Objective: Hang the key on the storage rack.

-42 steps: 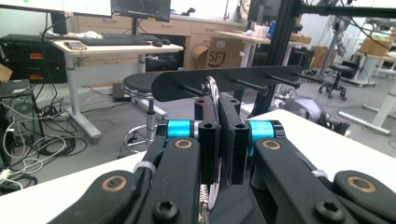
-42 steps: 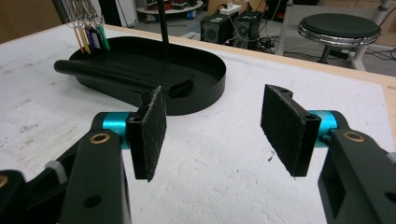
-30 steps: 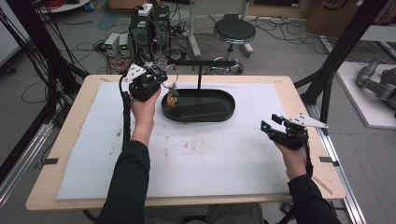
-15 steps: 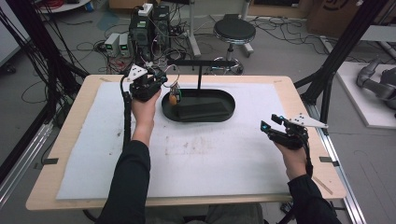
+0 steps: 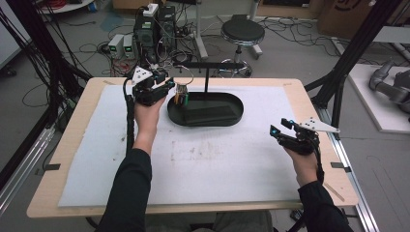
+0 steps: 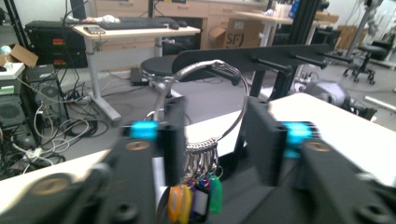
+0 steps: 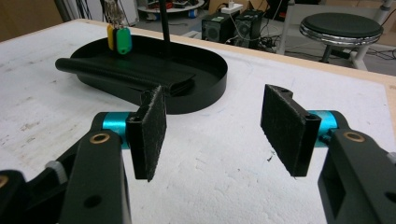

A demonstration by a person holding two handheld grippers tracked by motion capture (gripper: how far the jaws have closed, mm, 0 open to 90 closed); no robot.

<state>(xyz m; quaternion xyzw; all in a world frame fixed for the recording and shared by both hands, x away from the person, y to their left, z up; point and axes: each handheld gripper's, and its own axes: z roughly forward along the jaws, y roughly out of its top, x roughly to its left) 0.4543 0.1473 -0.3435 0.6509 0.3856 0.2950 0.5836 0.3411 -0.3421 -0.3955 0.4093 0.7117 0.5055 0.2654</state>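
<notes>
A wire key ring (image 6: 201, 66) with several coloured tags (image 6: 196, 200) hangs on the left peg of a black rack bar (image 5: 212, 64). The rack stands in a black oval tray (image 5: 232, 121). My left gripper (image 5: 169, 86) is at the tray's left end, level with the ring. In the left gripper view its jaws (image 6: 215, 121) stand apart, and the ring shows in the gap between them. My right gripper (image 5: 280, 129) hovers open over the mat at the right, nothing between its pads (image 7: 150, 135). Ahead of it lie the tray (image 7: 210, 88) and the tags (image 7: 119, 37).
A folded black item (image 5: 208, 114) lies inside the tray. A white mat (image 5: 217, 169) covers the wooden table. A stool (image 5: 242, 32), computer boxes (image 5: 152, 29) and cables sit on the floor beyond the far edge. Black frame posts (image 5: 355, 53) rise at the right.
</notes>
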